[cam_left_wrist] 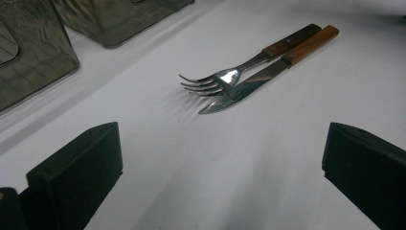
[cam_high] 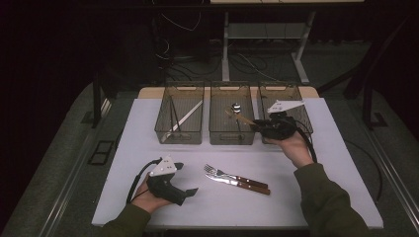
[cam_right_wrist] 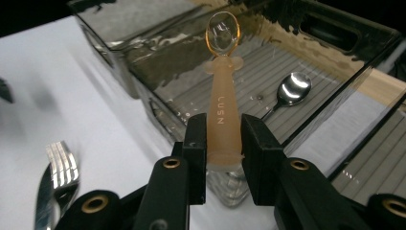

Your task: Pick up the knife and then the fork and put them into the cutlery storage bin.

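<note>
My right gripper (cam_high: 257, 124) is shut on the thick handle of an orange translucent plastic spoon (cam_high: 240, 117). It holds the spoon level over the right side of the middle bin (cam_high: 231, 136). In the right gripper view the black jaws (cam_right_wrist: 224, 129) clamp the spoon (cam_right_wrist: 222, 103), whose bowl points out over the bin, where a metal spoon (cam_right_wrist: 292, 88) lies on the floor. My left gripper (cam_high: 187, 177) rests at the table's front left, jaws wide open and empty (cam_left_wrist: 222, 153). Ahead of it lie a fork (cam_left_wrist: 215, 79) and a knife (cam_left_wrist: 239, 91).
Three smoky clear bins stand in a row at the back: the left bin (cam_high: 179, 133) holds long utensils, and the right bin (cam_high: 296, 98) lies behind my right hand. The wooden-handled fork (cam_high: 217, 171) and knife (cam_high: 232, 181) lie side by side mid-table on the white tabletop (cam_high: 321, 187).
</note>
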